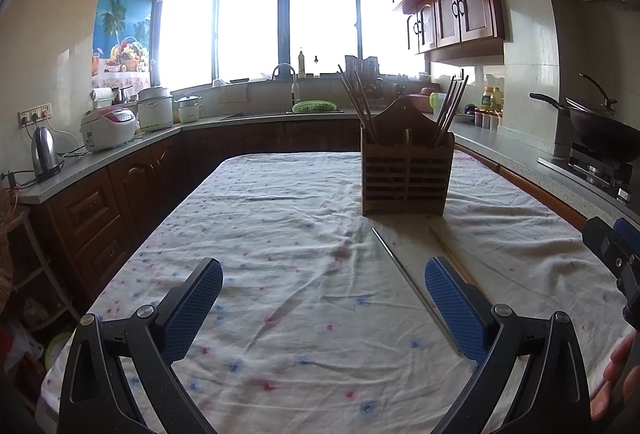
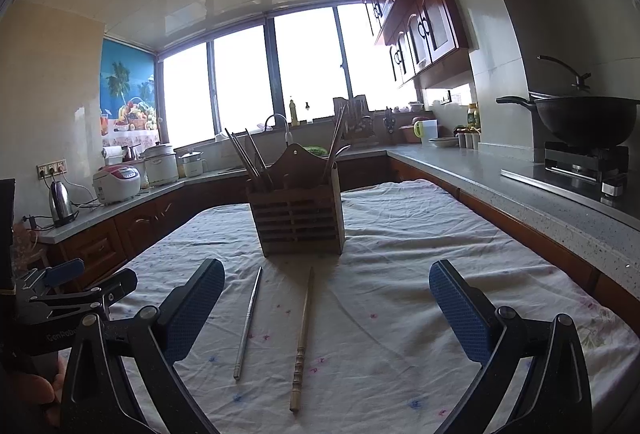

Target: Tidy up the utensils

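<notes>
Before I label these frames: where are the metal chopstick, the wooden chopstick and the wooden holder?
metal chopstick (image 2: pixel 249 322), right wrist view, mid-shaft.
wooden chopstick (image 2: pixel 303 338), right wrist view, mid-shaft above the carved grip.
wooden holder (image 2: pixel 298 218), right wrist view, slatted front wall.

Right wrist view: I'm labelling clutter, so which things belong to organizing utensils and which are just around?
Job: metal chopstick, wooden chopstick, wooden holder with chopsticks, both open grippers.

Just around: wok, kettle, rice cooker.
</notes>
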A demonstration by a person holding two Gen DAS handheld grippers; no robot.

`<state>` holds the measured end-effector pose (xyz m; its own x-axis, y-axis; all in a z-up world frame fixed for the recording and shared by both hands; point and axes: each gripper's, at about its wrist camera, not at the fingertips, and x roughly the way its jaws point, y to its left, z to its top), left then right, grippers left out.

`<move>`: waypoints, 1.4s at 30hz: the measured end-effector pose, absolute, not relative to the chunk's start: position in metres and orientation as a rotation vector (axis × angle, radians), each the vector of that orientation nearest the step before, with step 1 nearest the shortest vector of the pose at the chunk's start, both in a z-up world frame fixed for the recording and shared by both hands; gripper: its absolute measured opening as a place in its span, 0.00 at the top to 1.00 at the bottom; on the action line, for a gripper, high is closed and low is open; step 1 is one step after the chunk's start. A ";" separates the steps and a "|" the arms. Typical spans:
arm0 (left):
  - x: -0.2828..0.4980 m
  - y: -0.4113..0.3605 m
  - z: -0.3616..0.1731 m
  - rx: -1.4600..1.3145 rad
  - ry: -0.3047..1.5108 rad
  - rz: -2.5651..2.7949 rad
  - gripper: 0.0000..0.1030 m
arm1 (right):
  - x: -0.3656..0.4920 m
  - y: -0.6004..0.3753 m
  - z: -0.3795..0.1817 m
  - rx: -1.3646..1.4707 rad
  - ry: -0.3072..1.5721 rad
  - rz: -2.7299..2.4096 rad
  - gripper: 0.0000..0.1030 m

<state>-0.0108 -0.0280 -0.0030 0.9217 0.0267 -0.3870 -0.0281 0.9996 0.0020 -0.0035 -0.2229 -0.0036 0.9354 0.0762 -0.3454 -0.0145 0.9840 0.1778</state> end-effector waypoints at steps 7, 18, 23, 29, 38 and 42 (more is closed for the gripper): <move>-0.012 -0.027 -0.003 -0.008 0.387 0.028 0.01 | -0.004 -0.221 -0.002 0.173 0.352 0.054 0.00; -0.012 -0.028 -0.002 -0.011 0.387 0.016 0.01 | -0.003 -0.220 -0.001 0.177 0.353 0.058 0.00; -0.013 -0.029 -0.002 -0.012 0.385 0.019 0.01 | -0.004 -0.217 0.000 0.177 0.350 0.062 0.00; -0.013 -0.030 -0.002 -0.013 0.387 0.017 0.01 | -0.004 -0.215 0.002 0.177 0.351 0.068 0.00; -0.012 -0.031 -0.002 -0.016 0.395 0.015 0.01 | -0.004 -0.215 0.002 0.177 0.353 0.067 0.00; -0.012 -0.029 -0.001 -0.020 0.396 0.020 0.01 | -0.004 -0.215 0.002 0.177 0.352 0.069 0.00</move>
<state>-0.0117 -0.0290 -0.0013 0.9223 0.0156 -0.3862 -0.0237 0.9996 -0.0160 -0.0038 -0.2148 0.0019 0.9364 0.0981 -0.3370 -0.0364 0.9821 0.1846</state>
